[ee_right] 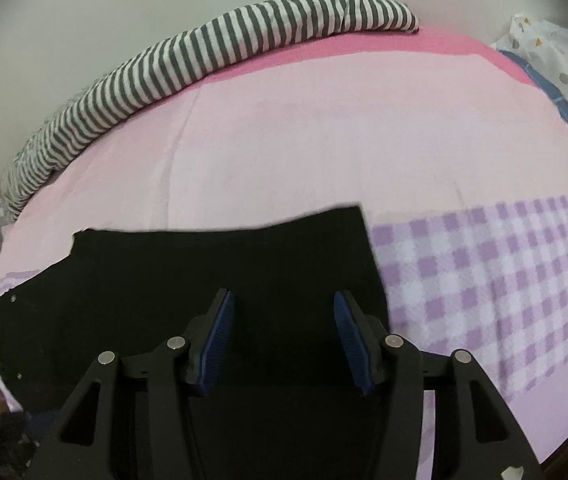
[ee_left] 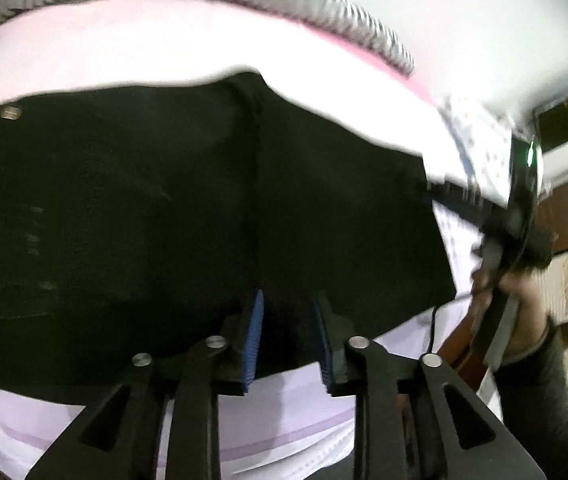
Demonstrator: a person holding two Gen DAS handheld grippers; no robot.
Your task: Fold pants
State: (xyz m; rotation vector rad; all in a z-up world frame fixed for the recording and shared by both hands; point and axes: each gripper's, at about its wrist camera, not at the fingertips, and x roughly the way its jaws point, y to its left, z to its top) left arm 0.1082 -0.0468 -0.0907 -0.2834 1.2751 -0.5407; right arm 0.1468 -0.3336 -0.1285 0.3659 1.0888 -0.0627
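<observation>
The black pants [ee_right: 187, 280] lie flat on the bed [ee_right: 284, 132], on the near part of its pink sheet, well away from the striped blanket [ee_right: 187, 52] at the far edge. They already look like a short, wide block, so one fold seems done.

The left gripper [ee_left: 288, 340] hangs over the near edge of the pants. Its blue pads are a little apart and they pinch nothing. The right gripper [ee_right: 284, 338] hangs over the pants too, close to their right edge by the purple checks. Its pads are about half open and hold nothing.

This looks like the letting-go step after a fold. Next, I think, each gripper has to find an edge of the pants, go down to it, and close on the cloth. Then they can lift together for another fold.
</observation>
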